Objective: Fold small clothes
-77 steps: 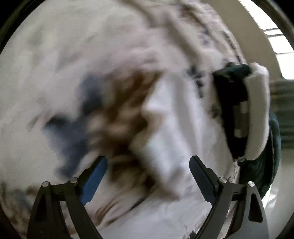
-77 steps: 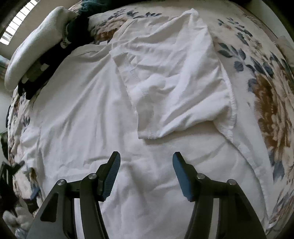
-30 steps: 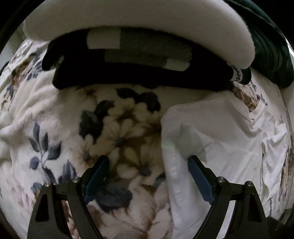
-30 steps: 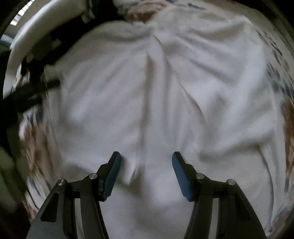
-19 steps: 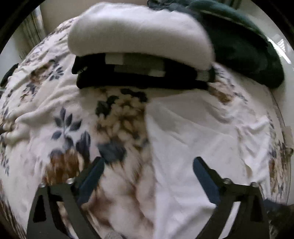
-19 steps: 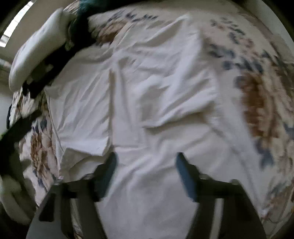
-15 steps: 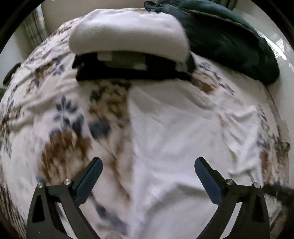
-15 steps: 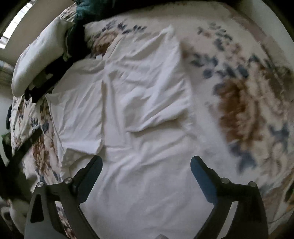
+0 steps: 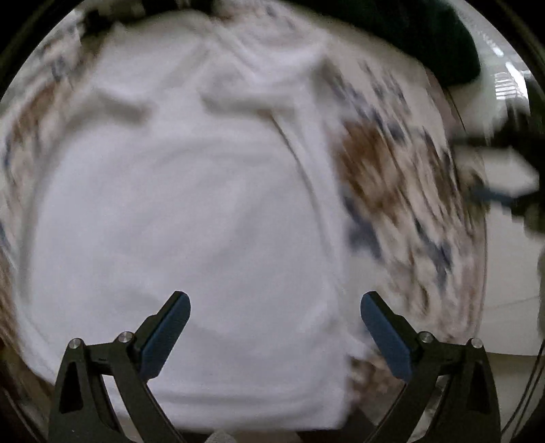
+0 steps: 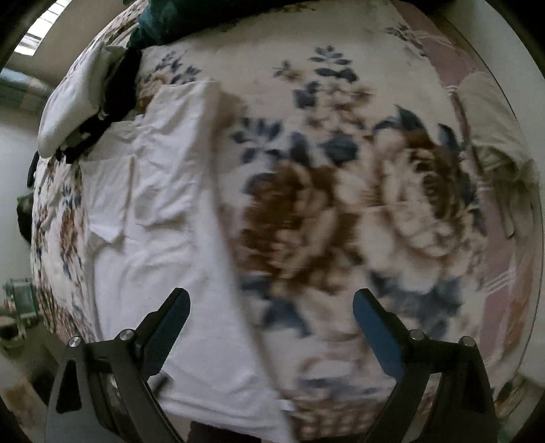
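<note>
A white T-shirt (image 9: 190,211) lies flat on the floral blanket (image 9: 391,177), blurred by motion in the left wrist view. My left gripper (image 9: 275,306) hovers above the shirt's lower half, open, with nothing between its fingers. In the right wrist view the same shirt (image 10: 163,211) sits at the left, both sleeves folded in over the body. My right gripper (image 10: 270,303) stands open and empty above the shirt's right edge and the blanket (image 10: 340,204) beside it.
A white folded bundle (image 10: 71,102) on a dark garment (image 10: 119,88) lies beyond the shirt's top, with a dark green heap (image 10: 163,20) behind. A beige cloth (image 10: 494,143) rests at the blanket's right edge. The bed's near edge runs just below both grippers.
Both grippers opened wider and rose. The left swung from the folded pile to over the shirt. The right slid right, from the shirt's middle to its edge and the blanket.
</note>
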`<act>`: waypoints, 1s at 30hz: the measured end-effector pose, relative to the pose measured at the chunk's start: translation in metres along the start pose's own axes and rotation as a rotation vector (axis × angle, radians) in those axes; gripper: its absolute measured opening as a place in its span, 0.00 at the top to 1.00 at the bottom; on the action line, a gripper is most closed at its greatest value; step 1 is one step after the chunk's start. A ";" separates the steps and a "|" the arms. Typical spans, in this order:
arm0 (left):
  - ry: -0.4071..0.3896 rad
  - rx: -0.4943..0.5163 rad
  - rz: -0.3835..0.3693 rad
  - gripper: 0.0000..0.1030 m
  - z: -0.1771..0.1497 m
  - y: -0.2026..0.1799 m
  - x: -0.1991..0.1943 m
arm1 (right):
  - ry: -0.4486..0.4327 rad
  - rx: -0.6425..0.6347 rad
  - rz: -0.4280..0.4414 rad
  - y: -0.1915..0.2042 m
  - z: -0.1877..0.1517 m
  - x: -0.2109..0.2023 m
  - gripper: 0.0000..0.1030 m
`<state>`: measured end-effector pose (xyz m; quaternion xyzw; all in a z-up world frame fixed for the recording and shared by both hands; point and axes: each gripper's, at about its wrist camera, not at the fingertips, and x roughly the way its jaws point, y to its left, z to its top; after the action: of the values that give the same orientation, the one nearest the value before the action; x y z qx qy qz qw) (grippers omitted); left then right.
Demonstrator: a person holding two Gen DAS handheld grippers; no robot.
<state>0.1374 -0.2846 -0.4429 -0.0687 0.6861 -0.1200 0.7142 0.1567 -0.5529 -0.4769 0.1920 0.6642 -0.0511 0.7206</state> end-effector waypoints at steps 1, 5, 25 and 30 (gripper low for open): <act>0.027 -0.012 0.003 0.01 -0.014 -0.012 0.013 | 0.004 -0.013 0.006 -0.013 0.002 -0.001 0.05; 0.096 -0.062 0.017 0.01 -0.052 -0.039 0.053 | 0.004 -0.047 0.033 -0.050 0.010 0.002 0.06; -0.227 -0.120 0.130 0.99 -0.093 -0.018 0.025 | -0.016 0.000 0.391 0.031 0.166 0.119 0.42; -0.267 -0.185 0.107 0.99 -0.095 -0.001 0.001 | 0.026 -0.010 0.384 0.055 0.188 0.140 0.82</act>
<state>0.0429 -0.2791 -0.4484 -0.1129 0.5960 -0.0079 0.7950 0.3667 -0.5419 -0.5941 0.3122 0.6250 0.0933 0.7094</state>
